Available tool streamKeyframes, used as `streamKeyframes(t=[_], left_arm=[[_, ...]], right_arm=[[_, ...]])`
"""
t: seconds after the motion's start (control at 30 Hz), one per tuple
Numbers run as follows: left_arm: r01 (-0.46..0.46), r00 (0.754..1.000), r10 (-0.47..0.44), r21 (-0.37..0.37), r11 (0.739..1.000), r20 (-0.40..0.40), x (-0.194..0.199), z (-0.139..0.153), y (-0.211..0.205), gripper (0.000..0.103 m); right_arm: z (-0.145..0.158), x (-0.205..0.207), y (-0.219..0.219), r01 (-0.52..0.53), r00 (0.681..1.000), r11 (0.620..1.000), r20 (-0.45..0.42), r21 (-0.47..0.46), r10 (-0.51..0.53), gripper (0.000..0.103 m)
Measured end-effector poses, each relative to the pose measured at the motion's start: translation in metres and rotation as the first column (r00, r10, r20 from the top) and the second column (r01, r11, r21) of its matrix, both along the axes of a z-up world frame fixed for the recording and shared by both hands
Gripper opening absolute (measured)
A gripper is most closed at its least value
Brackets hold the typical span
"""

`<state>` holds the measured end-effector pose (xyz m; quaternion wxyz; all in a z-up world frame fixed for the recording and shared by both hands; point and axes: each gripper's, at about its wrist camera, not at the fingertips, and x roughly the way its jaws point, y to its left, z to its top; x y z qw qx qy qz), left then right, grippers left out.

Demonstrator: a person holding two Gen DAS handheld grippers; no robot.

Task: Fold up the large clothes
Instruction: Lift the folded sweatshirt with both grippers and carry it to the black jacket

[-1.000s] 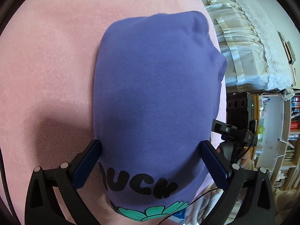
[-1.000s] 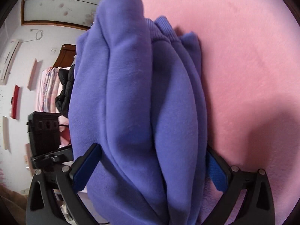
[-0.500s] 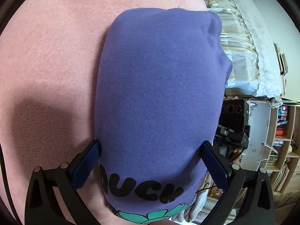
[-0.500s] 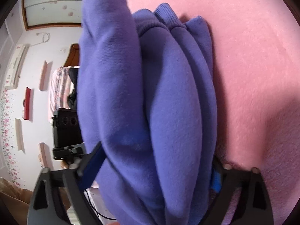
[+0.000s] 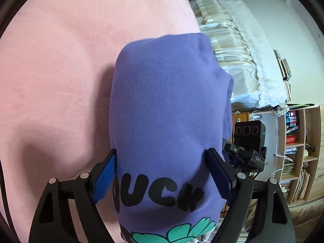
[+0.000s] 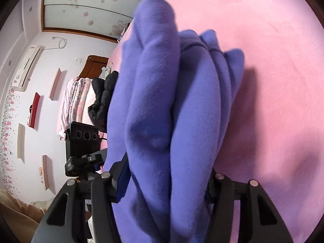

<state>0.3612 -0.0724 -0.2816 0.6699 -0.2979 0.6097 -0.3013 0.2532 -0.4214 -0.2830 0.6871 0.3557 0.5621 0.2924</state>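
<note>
**Folded purple sweatshirt gripped at both ends above a pink bed**

A person holds two grippers, one at each end of a bundled purple sweatshirt (image 5: 168, 109). The left gripper (image 5: 162, 174) has just been closing; its blue fingers (image 5: 105, 177) press the bundle's sides near black lettering and a teal flower print. The right gripper (image 6: 166, 182) has also just been closing, and it pinches a thick stack of folded layers and ribbed cuffs. The fabric there is blurred, so how deep the fingers bite is unclear.

The sweatshirt appears raised slightly off the pink bed cover (image 5: 50, 70), casting a shadow beneath. The folding looks nearly done; this seems the step of carrying the finished bundle. The next move calls for both hands travelling together, keeping the layers squeezed so none slip loose.

The pink cover lies bare all around the bundle, giving open room. The bed's edge is close on one side, with a bookshelf (image 5: 297, 145) and lace-covered stacks (image 5: 243, 64) beyond, and a black camera device (image 6: 83, 141) near the grippers.
</note>
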Motion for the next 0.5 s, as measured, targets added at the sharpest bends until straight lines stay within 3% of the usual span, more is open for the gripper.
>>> streamKeyframes(t=[0.23,0.27,0.5], left_arm=[[-0.006,0.994,0.004,0.023,1.000,0.113,-0.007,0.092,0.054,0.083],[-0.103,0.983,0.097,0.031,0.994,0.155,-0.005,0.107,0.068,0.083],[-0.189,0.945,0.156,0.092,0.978,0.287,0.021,0.212,0.190,0.083]], right_arm=[[0.073,-0.011,0.056,-0.022,0.996,1.000,0.088,-0.013,0.023,0.055],[0.084,-0.009,0.067,-0.027,0.994,1.000,0.104,-0.011,0.028,0.055],[0.150,0.032,0.183,-0.077,0.971,0.996,0.229,0.033,0.067,0.055]])
